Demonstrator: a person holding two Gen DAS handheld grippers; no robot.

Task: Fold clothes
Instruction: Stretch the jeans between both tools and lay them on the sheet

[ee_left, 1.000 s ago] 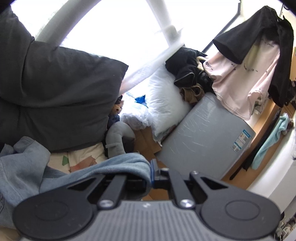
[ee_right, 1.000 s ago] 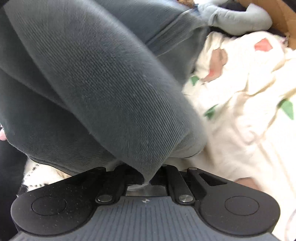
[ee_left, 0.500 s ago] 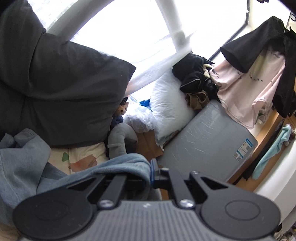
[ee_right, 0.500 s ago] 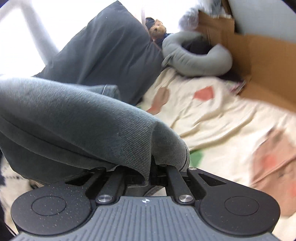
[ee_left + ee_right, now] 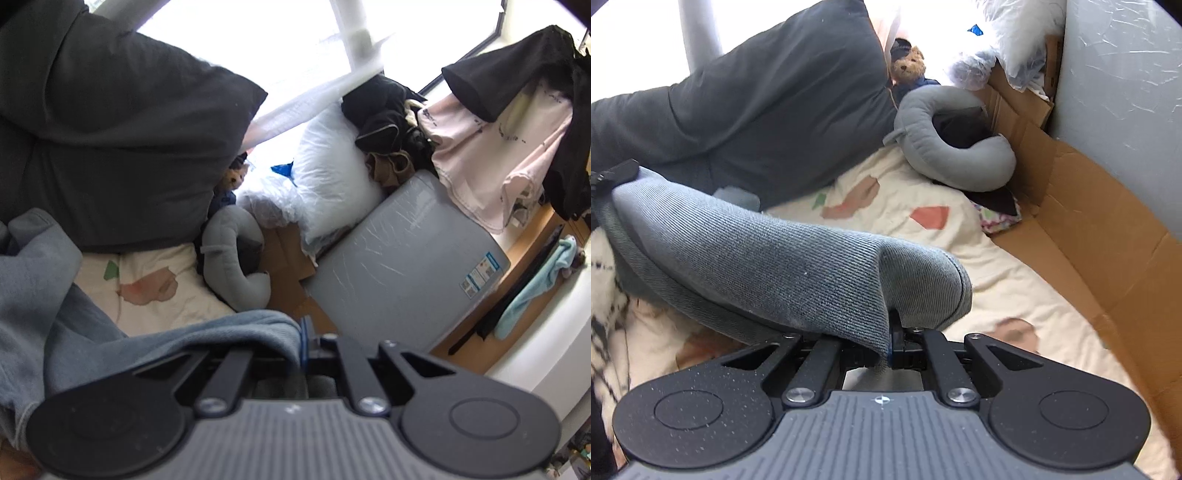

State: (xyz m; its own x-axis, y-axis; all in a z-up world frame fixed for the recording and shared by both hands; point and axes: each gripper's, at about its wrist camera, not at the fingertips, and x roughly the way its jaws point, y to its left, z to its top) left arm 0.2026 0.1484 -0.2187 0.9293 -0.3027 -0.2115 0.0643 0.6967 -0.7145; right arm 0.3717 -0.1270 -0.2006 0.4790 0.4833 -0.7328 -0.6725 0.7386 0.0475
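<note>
A cream patterned bedsheet [image 5: 960, 258] spreads below, with a dark grey pillow [image 5: 768, 122] and a grey neck pillow [image 5: 960, 158] at its far side. Above the sheet hangs the blue-grey garment [image 5: 768, 254] — the right gripper [image 5: 891, 341] clamped on one fold, the left gripper [image 5: 304, 341] clamped on another.

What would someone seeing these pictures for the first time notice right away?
The blue-grey garment fills the foreground, pinched in both the right gripper and the left gripper above the patterned cream bedsheet. Behind it lie a big dark grey pillow and a grey neck pillow, with a teddy bear by the window.
</note>
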